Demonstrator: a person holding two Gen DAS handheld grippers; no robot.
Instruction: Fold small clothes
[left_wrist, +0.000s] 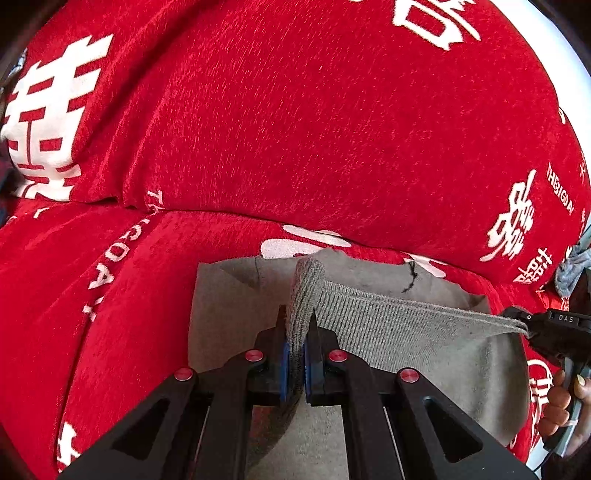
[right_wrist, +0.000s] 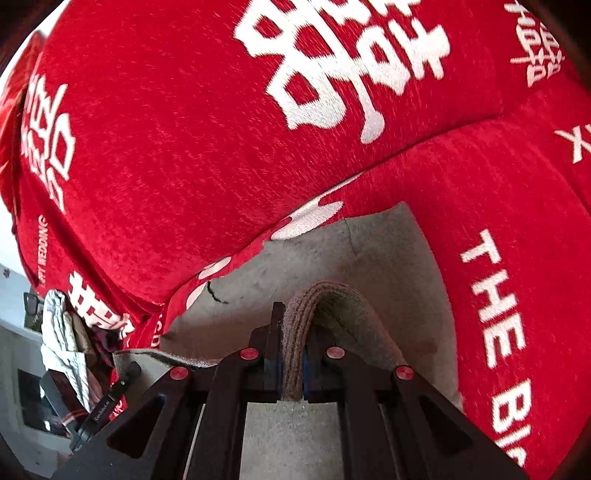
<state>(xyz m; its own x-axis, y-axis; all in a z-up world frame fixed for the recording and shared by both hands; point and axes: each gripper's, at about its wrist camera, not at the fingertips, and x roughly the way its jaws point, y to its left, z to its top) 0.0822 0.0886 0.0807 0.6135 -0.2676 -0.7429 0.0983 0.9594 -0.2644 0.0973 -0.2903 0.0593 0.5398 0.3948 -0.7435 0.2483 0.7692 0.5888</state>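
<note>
A small grey garment (left_wrist: 229, 314) lies on a red sofa seat (left_wrist: 122, 317). Its ribbed waistband (left_wrist: 388, 321) is lifted and stretched between my two grippers. My left gripper (left_wrist: 295, 325) is shut on one end of the band. My right gripper (left_wrist: 532, 328) is shut on the other end, at the right edge of the left wrist view. In the right wrist view the right gripper (right_wrist: 293, 332) pinches a folded loop of the ribbed waistband (right_wrist: 299, 332) over the grey garment (right_wrist: 369, 251). The left gripper (right_wrist: 129, 369) shows at lower left.
The red sofa backrest (left_wrist: 295, 129) with white characters rises right behind the garment. A pile of other clothes (right_wrist: 62, 332) sits at the sofa's end, with more grey cloth (left_wrist: 576, 269) at the right. A white wall and furniture (right_wrist: 14, 332) lie beyond.
</note>
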